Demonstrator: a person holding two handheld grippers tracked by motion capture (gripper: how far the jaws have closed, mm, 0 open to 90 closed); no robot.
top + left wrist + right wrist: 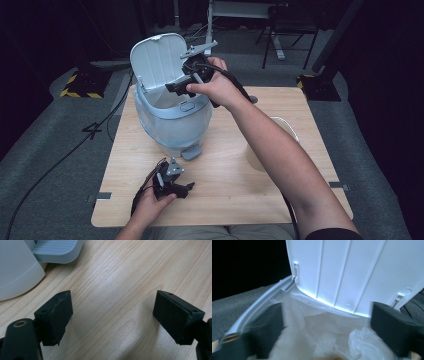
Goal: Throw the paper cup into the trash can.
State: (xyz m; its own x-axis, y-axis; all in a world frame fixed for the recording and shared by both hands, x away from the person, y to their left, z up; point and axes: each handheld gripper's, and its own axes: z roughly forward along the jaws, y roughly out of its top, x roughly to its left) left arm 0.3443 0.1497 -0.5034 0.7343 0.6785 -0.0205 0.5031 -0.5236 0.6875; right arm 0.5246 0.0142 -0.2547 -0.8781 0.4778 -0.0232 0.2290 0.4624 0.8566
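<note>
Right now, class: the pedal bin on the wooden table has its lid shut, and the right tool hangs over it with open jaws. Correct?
Not quite. The lid stands raised, as the high view shows; the bin is open. The right tool does hang over it, jaws open.

The right gripper (176, 88) has its jaw tips down past the bin (172, 120) rim in the high view, so the bin's inside is mostly blocked there by the hand (216, 86) and the raised lid (159, 61); in the right gripper view both jaws are smeared with blur and run off the bottom edge; the liner bag (317, 335) is soft and washed out, and whatever's lying under its folds I can't make out; something pale on the table (225, 180) sits mostly behind the right forearm (280, 155); the pedal (56, 251) is cut off by the top edge in the left gripper view.
</note>
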